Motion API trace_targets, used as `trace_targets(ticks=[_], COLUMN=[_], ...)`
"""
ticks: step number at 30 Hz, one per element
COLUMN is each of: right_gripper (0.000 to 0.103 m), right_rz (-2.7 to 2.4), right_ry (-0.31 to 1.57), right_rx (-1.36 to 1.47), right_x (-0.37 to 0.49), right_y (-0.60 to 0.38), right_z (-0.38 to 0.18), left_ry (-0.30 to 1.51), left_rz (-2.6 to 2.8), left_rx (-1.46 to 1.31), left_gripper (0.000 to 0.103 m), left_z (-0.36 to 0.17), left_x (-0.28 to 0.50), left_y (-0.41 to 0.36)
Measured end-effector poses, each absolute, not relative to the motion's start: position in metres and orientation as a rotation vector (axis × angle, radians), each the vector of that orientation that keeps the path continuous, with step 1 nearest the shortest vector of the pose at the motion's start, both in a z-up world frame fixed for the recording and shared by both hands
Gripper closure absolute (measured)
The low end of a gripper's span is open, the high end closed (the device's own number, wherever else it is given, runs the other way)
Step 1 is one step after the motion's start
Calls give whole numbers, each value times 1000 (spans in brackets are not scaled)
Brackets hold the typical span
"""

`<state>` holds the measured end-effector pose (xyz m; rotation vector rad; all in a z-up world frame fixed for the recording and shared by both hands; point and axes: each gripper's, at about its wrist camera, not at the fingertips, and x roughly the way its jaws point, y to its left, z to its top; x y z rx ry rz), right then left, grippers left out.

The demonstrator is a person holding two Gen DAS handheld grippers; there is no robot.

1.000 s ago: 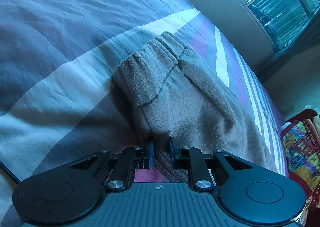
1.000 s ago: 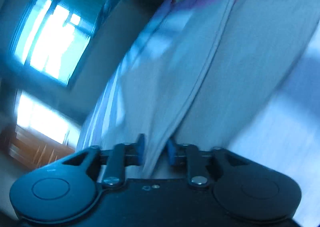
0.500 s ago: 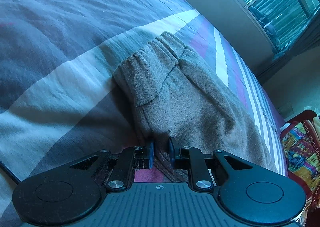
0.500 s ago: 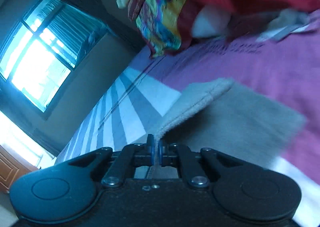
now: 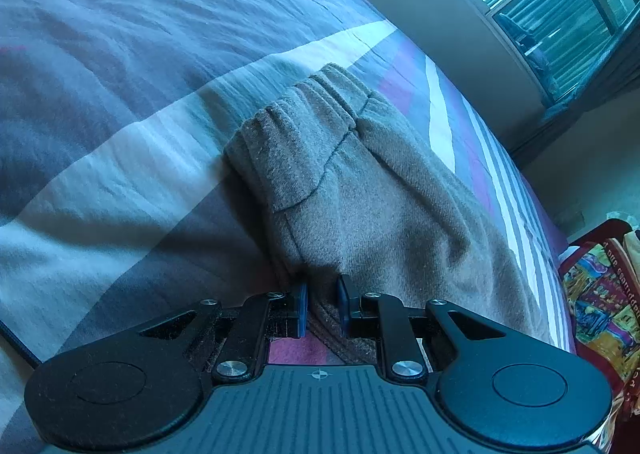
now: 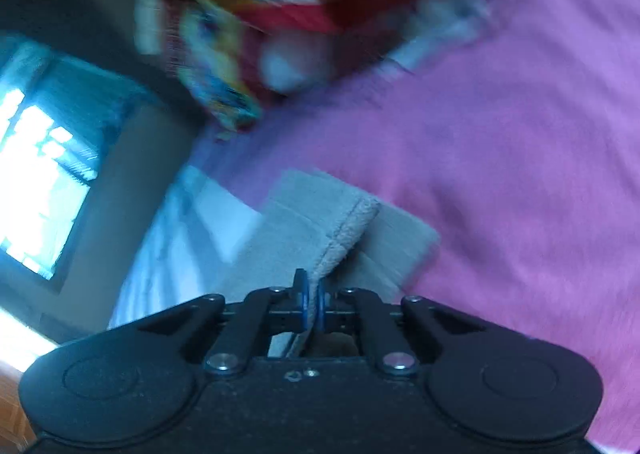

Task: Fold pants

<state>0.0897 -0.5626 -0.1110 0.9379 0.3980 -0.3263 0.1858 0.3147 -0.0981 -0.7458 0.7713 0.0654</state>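
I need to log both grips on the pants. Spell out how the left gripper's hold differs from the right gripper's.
The left gripper pinches a thick bunch of the pants near the elastic waistband, so its blue pads stand apart; the right gripper clamps a thin hemmed edge, pads almost meeting. The left view is sharp, over the striped bedcover; the right view is blurred, over a pink sheet. Both are shut on the same grey-brown fabric.

The pants [image 5: 372, 189] are fuzzy matt fleece cloth; the striped bedsheet [image 5: 120, 157] is smooth, lightly wrinkled woven cloth.
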Motion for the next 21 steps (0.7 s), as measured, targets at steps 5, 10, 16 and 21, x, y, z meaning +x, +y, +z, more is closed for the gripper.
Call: trace_targets(ticks=[5,10,16,21], right_gripper=[100,99,81,82], right_rz=[-340,-364,-382,-131], right_ry=[392,479,388,399], right_rx=[888,837,757,602], right_x=[73,92,62,103], right_y=[-565,-567,-549,-507], right_z=[-107,-130,-106,-72], left_ry=[775,768,696,571], left_rz=[64,60,102,200], left_rx=[-741,-735,-643,-576], left_gripper=[85,85,82,19], left_z=[-98,-97,-81,-58], left_x=[187,186,174,164], left_y=[315,314,306,313])
